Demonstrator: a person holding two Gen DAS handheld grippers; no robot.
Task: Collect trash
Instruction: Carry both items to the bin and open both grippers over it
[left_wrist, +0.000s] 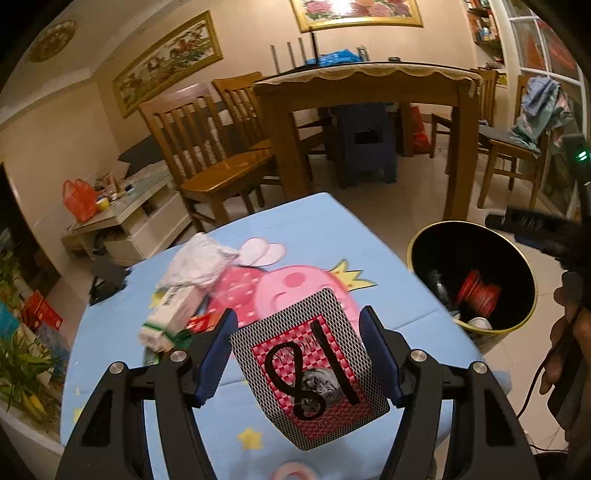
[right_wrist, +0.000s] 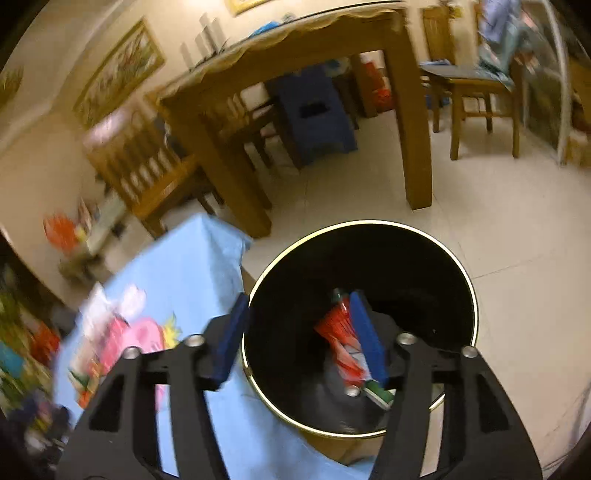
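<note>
A playing card (left_wrist: 308, 369) with a red checkered back and a black "18" drawn on it lies between the open blue pads of my left gripper (left_wrist: 297, 325), over the small table (left_wrist: 399, 306) with a blue cartoon cloth. Crumpled white paper (left_wrist: 201, 262) and a white-green carton (left_wrist: 171, 317) lie on the table to the left. My right gripper (right_wrist: 297, 314) is open and empty above the black, gold-rimmed bin (right_wrist: 436, 258), which holds a red wrapper (right_wrist: 340, 332). The bin also shows in the left wrist view (left_wrist: 424, 251), right of the table.
A wooden dining table (left_wrist: 369, 92) and chairs (left_wrist: 207, 147) stand behind, with a blue stool (left_wrist: 365, 144) under the table. A low white cabinet (left_wrist: 125, 218) stands at left. A hand (left_wrist: 565, 332) holds the right gripper beside the bin. Tiled floor (right_wrist: 498, 206) surrounds the bin.
</note>
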